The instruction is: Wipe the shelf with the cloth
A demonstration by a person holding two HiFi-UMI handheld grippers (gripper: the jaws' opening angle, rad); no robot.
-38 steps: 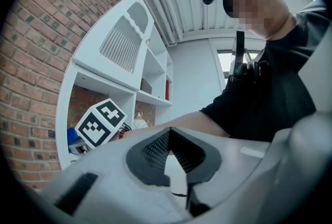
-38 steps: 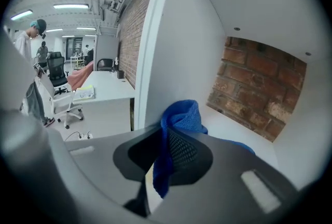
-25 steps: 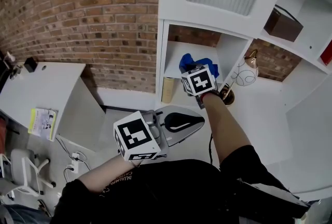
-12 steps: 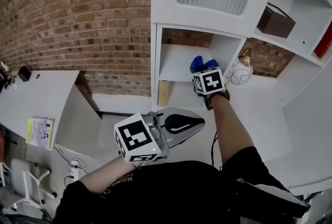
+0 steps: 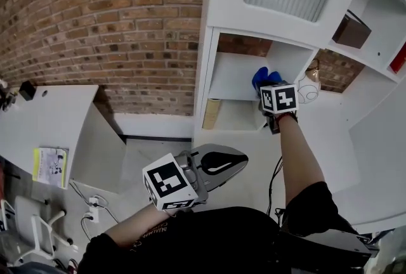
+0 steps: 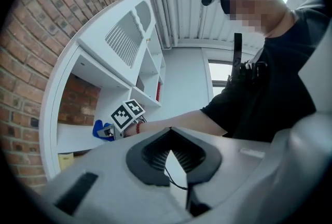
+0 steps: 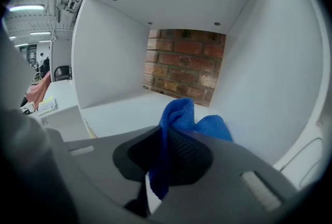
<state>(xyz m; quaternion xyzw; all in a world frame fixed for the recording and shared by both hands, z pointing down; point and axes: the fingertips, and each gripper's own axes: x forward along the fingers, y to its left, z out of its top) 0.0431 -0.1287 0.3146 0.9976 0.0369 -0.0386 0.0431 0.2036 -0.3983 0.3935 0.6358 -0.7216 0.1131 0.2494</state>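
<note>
The blue cloth (image 5: 261,78) lies bunched on the white shelf board (image 5: 231,79) of the open cubby, near its right wall. My right gripper (image 5: 267,90) reaches into the cubby and is shut on the cloth. In the right gripper view the cloth (image 7: 179,114) hangs pinched in the right gripper (image 7: 165,151), with the shelf board (image 7: 122,113) and a brick back wall beyond. My left gripper (image 5: 219,159) hangs low in front of my body, away from the shelf. In its own view the left gripper (image 6: 169,159) is shut with nothing in it.
A tan upright object (image 5: 211,114) stands in the cubby below. A wire globe ornament (image 5: 309,90) sits in the compartment to the right, and a brown box (image 5: 352,32) one shelf higher. A white desk (image 5: 47,117) with a booklet (image 5: 48,158) stands at the left by the brick wall.
My right gripper has slid the cloth to the right along the shelf board, toward the cubby's right wall. The left gripper has stayed low and shut.
</note>
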